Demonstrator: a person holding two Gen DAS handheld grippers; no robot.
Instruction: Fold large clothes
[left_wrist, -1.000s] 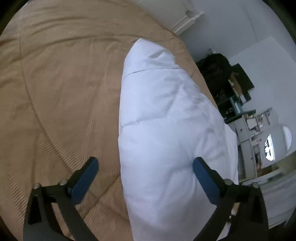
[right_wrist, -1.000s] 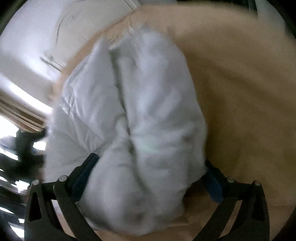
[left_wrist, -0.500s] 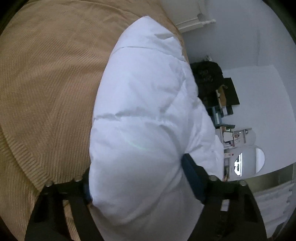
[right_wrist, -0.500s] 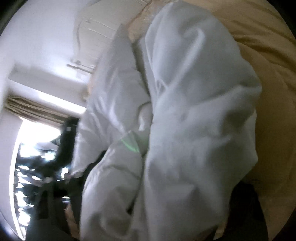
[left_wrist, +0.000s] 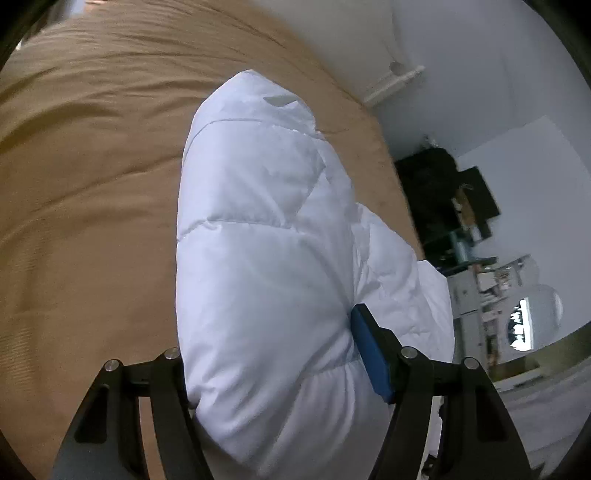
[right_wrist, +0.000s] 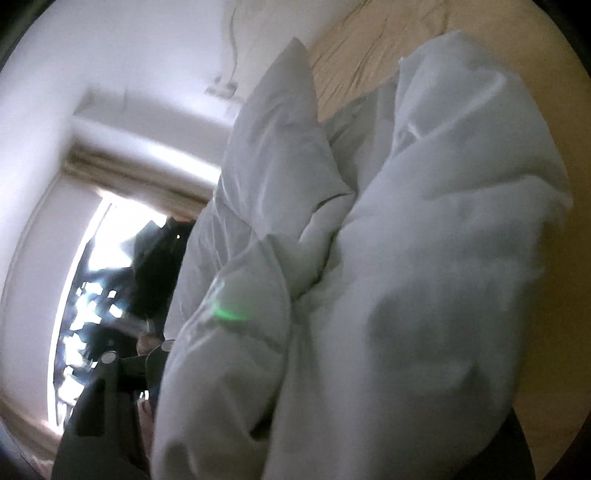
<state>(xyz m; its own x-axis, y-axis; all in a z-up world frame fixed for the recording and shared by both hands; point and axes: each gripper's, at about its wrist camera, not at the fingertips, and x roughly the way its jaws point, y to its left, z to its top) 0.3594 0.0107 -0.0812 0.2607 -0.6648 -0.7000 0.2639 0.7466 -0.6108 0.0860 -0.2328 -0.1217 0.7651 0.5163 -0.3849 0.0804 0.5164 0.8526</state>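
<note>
A white puffer jacket (left_wrist: 258, 221) lies bunched on a tan bedspread (left_wrist: 92, 184). My left gripper (left_wrist: 269, 343) has a thick fold of it between its fingers. The jaws are closing, and the blue right pad (left_wrist: 369, 350) presses into the padding while the fabric hides the left pad. In the right wrist view the jacket (right_wrist: 443, 221) fills most of the frame, raised off the bedspread (right_wrist: 554, 92). My right gripper (right_wrist: 332, 387) is closing on a bulky bunch of it. Only its left finger (right_wrist: 110, 373) shows; the other is buried under fabric.
The bed's far edge meets a white wall with a moulding (left_wrist: 391, 81). A dark bag and furniture (left_wrist: 436, 184) and cluttered shelves (left_wrist: 476, 288) stand past the bed's right side. A bright window (right_wrist: 92, 277) and a dark shape (right_wrist: 155, 258) show beyond the jacket.
Both grippers stood open around the jacket a second ago. Their jaws have come in on it and the jacket has risen and bunched up between them.
</note>
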